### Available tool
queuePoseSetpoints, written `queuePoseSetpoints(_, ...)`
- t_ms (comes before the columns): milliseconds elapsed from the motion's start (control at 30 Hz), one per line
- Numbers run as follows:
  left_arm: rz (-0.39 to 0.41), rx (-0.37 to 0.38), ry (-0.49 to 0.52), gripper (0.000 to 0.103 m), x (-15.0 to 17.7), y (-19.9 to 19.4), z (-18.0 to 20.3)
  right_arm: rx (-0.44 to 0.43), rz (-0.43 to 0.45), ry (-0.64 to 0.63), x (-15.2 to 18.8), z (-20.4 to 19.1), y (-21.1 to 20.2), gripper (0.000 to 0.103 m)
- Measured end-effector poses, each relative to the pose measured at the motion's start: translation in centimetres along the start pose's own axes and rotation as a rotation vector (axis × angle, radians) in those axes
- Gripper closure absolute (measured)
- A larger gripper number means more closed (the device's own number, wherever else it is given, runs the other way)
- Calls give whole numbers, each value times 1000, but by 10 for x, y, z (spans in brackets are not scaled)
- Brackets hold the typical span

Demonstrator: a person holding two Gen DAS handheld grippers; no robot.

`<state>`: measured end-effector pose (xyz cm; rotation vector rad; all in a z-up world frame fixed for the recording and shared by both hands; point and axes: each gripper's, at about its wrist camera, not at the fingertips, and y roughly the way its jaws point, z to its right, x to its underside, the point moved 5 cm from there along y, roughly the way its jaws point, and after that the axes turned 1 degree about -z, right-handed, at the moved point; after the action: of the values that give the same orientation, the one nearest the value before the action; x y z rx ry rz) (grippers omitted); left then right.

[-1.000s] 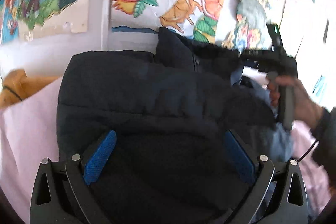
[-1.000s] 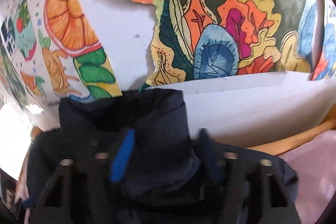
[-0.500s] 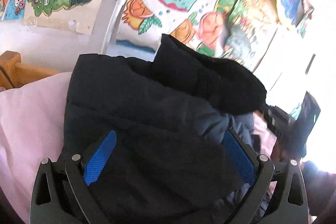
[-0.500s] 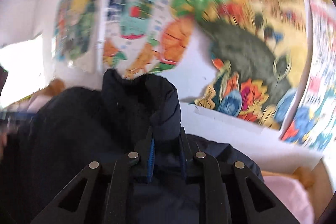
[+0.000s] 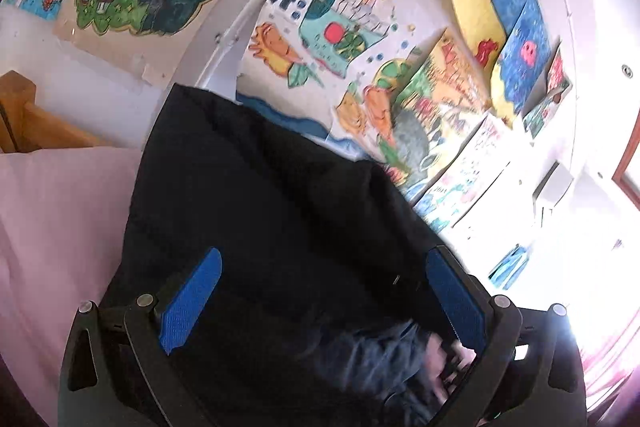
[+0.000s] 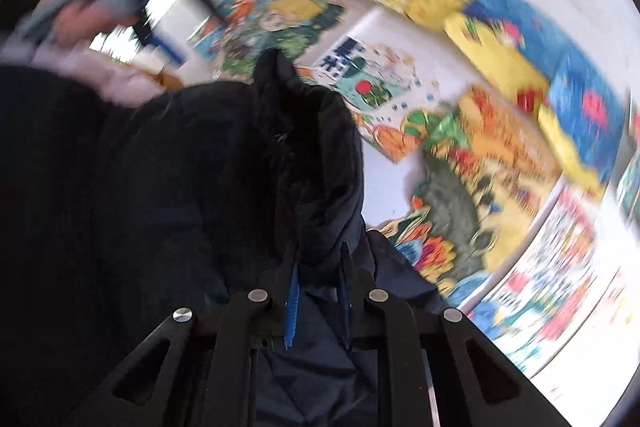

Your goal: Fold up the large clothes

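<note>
A wall (image 5: pixel 540 27) hung with bright drawings (image 5: pixel 328 27) rises ahead of both tools. A pink bed cover (image 5: pixel 52 219) lies to the left tool's left. The dark padded jacket (image 5: pixel 272 227) spreads ahead of and between the left tool's (image 5: pixel 320 303) wide-apart fingers. The right tool (image 6: pixel 318 291) is clamped on a raised fold of the jacket (image 6: pixel 304 155).

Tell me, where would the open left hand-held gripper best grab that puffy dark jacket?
Probably the jacket's free edge nearest the left hand-held gripper, coming straight from in front. The padding is thick, and the right hand-held gripper already pinches a thinner raised fold.
</note>
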<state>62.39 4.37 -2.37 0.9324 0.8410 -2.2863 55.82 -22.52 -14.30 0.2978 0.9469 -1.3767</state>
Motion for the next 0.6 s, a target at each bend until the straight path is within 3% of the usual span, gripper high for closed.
queuePoseSetpoints(167, 4, -12, -6, 2, -11, -3, 16, 24, 11, -126, 14, -32, -16, 88)
queuePoseSetpoints(333, -74, -153, -7, 6, -12, 21, 15, 35, 14, -223, 26, -45, -22, 88)
queuePoseSetpoints(400, -113, -172, -10, 41, -9, 33, 16, 38, 11, -238, 27, -48, -24, 88)
queuePoseSetpoints(433, -133, -150, -12, 74, -5, 37, 17, 40, 10, -238, 28, -49, -25, 88)
queuePoseSetpoints(467, -151, -137, -17, 84, -1, 41, 19, 41, 7, -235, 28, -48, -25, 88)
queuePoseSetpoints(600, -106, -205, 96, 93, 11, 32, 32, 48, -7, -216, 29, -43, -22, 88)
